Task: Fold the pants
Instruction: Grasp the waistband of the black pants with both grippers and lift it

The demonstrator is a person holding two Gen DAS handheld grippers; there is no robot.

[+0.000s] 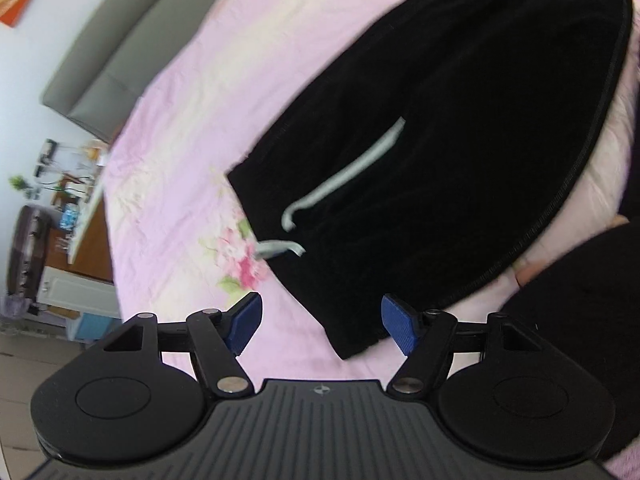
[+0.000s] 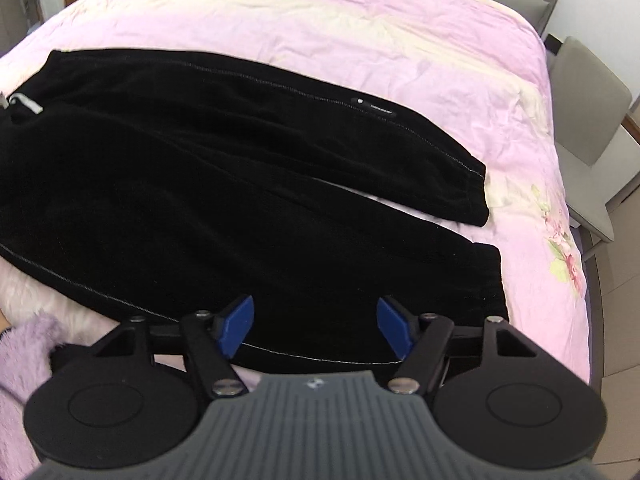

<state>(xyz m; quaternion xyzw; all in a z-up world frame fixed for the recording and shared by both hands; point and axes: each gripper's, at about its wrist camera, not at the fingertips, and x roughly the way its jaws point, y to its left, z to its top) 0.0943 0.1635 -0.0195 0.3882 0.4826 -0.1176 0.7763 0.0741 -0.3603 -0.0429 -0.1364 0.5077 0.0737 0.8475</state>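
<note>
Black pants (image 1: 440, 140) lie flat on a pink bedspread (image 1: 192, 128), their waistband with a grey drawstring (image 1: 344, 180) toward my left gripper. My left gripper (image 1: 322, 326) hovers open over the near corner of the waistband, its blue pads (image 1: 244, 328) clear of the cloth. In the right wrist view the pants (image 2: 200, 184) show both legs side by side, cuffs to the right. My right gripper (image 2: 316, 326) stands open above the near leg's side seam close to its cuff (image 2: 486, 280), with nothing pressed between its pads (image 2: 394, 326).
A grey headboard (image 1: 120, 44) runs along the bed's far side and a grey chair (image 2: 588, 128) stands beside the bed's right edge. A fuzzy lilac sleeve (image 2: 20, 360) shows at lower left. Shelves with small items (image 1: 56, 200) stand past the bed.
</note>
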